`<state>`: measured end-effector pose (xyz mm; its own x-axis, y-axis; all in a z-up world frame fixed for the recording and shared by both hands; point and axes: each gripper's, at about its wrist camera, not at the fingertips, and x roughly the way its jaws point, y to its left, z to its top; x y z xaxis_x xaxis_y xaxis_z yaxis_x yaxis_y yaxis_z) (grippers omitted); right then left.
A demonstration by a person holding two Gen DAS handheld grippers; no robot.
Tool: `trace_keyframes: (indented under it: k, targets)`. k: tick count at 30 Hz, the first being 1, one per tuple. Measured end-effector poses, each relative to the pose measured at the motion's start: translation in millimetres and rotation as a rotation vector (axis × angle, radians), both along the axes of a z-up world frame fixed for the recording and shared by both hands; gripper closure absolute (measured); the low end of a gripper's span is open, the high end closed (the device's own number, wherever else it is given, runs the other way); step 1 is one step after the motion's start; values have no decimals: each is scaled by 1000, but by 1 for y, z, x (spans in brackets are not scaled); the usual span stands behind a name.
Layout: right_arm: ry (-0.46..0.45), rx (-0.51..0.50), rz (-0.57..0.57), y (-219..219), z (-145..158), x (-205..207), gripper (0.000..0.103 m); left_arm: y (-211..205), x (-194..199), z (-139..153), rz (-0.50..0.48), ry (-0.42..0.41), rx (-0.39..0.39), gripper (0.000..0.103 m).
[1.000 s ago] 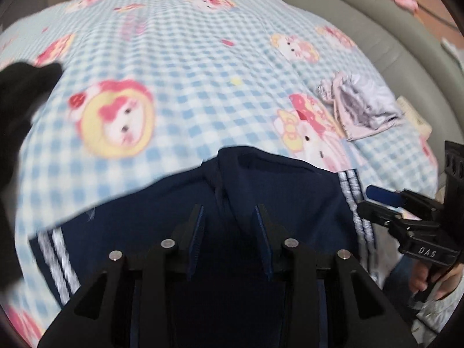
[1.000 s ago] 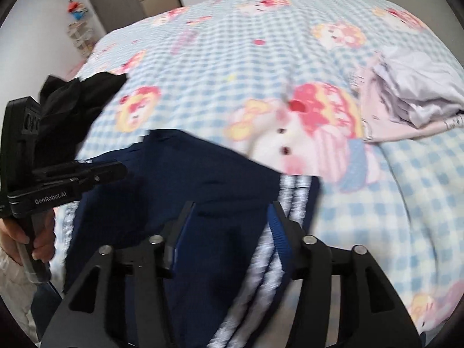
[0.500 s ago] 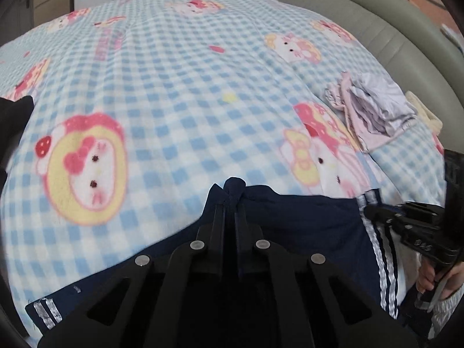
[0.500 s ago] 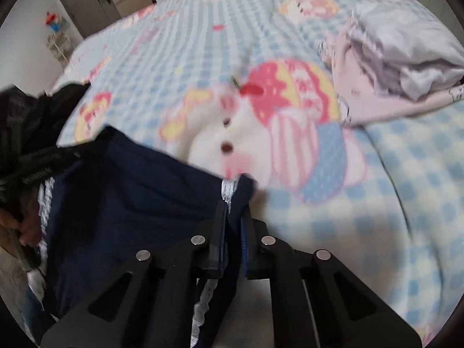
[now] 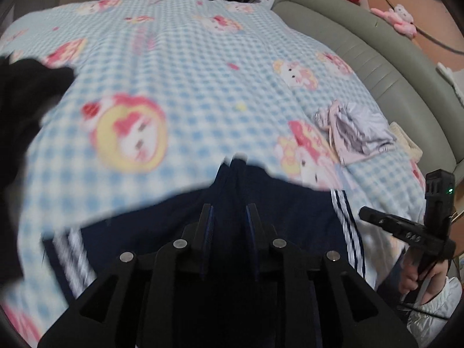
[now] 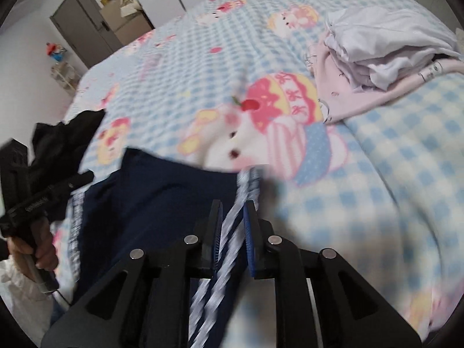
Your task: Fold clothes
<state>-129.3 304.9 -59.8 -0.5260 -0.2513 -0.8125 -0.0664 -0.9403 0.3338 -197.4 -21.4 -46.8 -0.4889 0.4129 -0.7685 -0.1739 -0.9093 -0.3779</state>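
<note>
Now navy shorts on the checked bed, left claw slightly spread around dark cloth, right claw slightly spread around the striped edge.

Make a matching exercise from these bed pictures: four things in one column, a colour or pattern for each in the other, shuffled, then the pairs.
Things:
1. garment between the left tongs
2. blanket
3. crumpled pile at the right
4. heap of cloth at the left edge

Colours:
A. black
B. navy with white stripes
C. pale lilac and pink
D. light blue check with cartoon figures

Pairs: 1-B, 2-D, 3-C, 4-A
</note>
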Motion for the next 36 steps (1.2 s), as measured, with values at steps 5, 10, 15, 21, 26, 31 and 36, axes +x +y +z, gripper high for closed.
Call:
trace_keyframes:
  k: [5, 10, 15, 21, 26, 31, 36]
  targets:
    - [-36, -63, 45, -27, -4, 44, 83, -7, 58, -11, 6, -55, 49, 79]
    - [-83, -90, 107, -56, -19, 78, 81, -2, 100, -22, 13, -67, 17, 79]
    - [-91, -66, 66, -60, -23, 97, 81, -15, 125, -34, 71, -126, -72, 79]
    - [-62, -70, 43, -69, -18, 118, 67, -22, 155, -17, 100, -65, 39, 78]
    - [-106, 19, 100, -88, -30, 121, 67, -19, 157, -36, 130, -154, -44, 75]
    - [-117, 40, 19, -69, -29, 127, 69, -33, 169, -26, 164, -113, 17, 75]
    - [-87, 8, 11, -65, -22, 132, 48, -25, 165, -38, 144, -157, -9, 67]
